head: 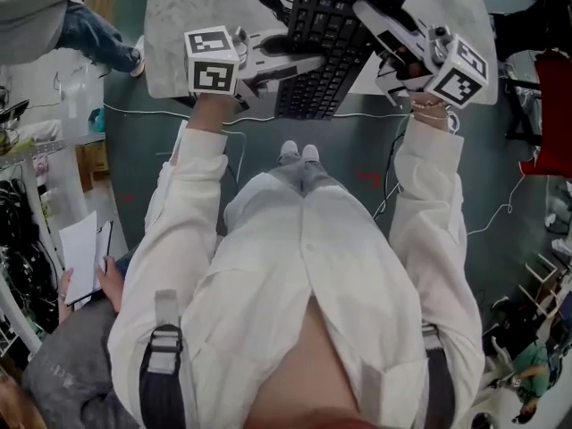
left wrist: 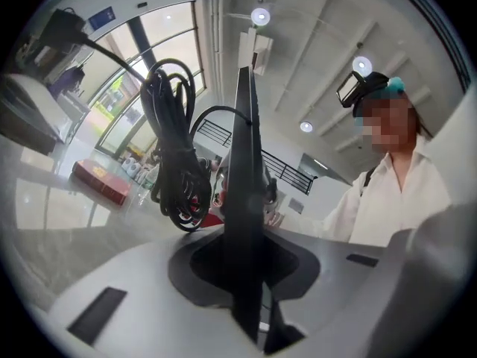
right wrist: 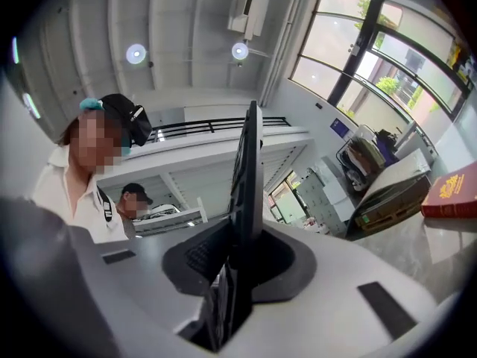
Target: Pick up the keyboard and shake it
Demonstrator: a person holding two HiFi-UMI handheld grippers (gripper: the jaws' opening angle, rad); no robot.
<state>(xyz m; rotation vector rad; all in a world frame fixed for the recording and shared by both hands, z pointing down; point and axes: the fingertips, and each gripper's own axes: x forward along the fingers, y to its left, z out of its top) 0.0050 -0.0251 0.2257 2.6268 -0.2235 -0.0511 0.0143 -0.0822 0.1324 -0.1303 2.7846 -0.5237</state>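
A black keyboard (head: 331, 43) is held up over the pale table (head: 179, 25), lengthwise away from me. My left gripper (head: 295, 58) is shut on its left long edge and my right gripper (head: 374, 18) is shut on the right long edge. In the left gripper view the keyboard (left wrist: 244, 185) stands edge-on between the pads of the left gripper (left wrist: 250, 289), with its coiled black cable (left wrist: 175, 155) hanging beside it. The right gripper view shows the same keyboard (right wrist: 250, 185) as a thin dark blade clamped in the right gripper (right wrist: 235, 274). The cable (head: 268, 3) trails onto the table.
A red book (left wrist: 100, 181) lies on the table, also in the right gripper view as a red book (right wrist: 451, 192). A seated person with white paper (head: 85, 257) is at my lower left. Thin wires (head: 500, 213) run over the dark floor. A red chair (head: 550, 164) stands at right.
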